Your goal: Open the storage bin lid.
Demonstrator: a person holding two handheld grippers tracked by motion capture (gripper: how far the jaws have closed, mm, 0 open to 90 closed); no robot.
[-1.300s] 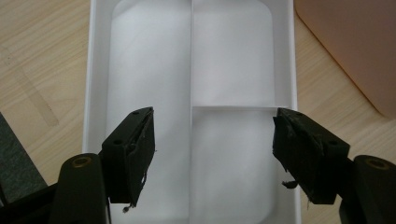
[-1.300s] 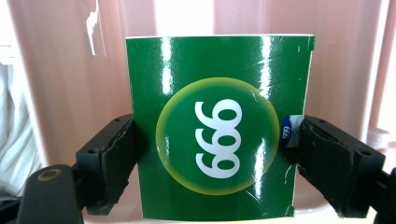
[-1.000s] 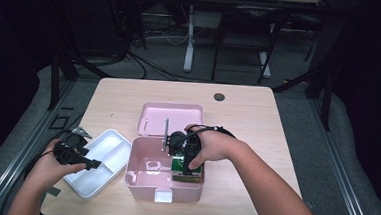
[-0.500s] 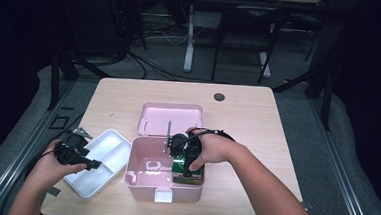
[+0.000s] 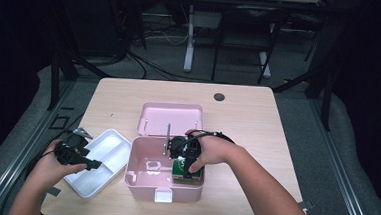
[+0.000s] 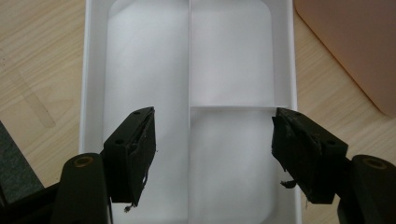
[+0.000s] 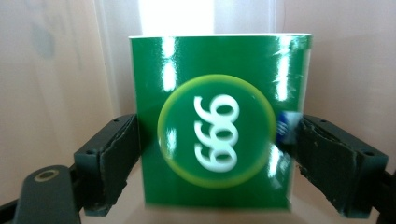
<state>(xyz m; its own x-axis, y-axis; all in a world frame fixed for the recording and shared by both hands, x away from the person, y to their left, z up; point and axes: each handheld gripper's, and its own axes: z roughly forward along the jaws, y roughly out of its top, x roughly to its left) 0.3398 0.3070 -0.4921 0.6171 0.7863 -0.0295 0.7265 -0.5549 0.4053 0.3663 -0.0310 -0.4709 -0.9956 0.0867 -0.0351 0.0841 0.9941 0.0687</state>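
The right gripper point(image 5: 187, 162) reaches down into the right side of the open pink box point(image 5: 141, 182), whose lid point(image 5: 173, 119) lies back flat on the table point(image 5: 248, 121). Between its jaws sits a green carton point(image 7: 217, 119) printed with a pale circle and white numerals. In the right gripper view each jaw meets a side face of the carton, so the gripper looks closed on it, pinching it across its width. From the high view the carton point(image 5: 182, 172) stands low inside the box, near the right wall, close to the floor of the box.

The carton looks like thin glossy cardboard: probably light, fairly stiff along its edges but easy to dent in the middle of a face. The shiny print suggests a slick surface that could slide between the pads if the squeeze is weak, while too hard a squeeze would likely crush the walls. The safest hold is likely across the two narrow sides, near the middle of its height, as the jaws sit now.

The left gripper point(image 5: 78, 155) hovers over the white divided tray point(image 5: 113, 143) beside the box. In the left gripper view its jaws are spread wide with nothing between them, and the tray's compartments point(image 6: 149, 60) lie bare below.
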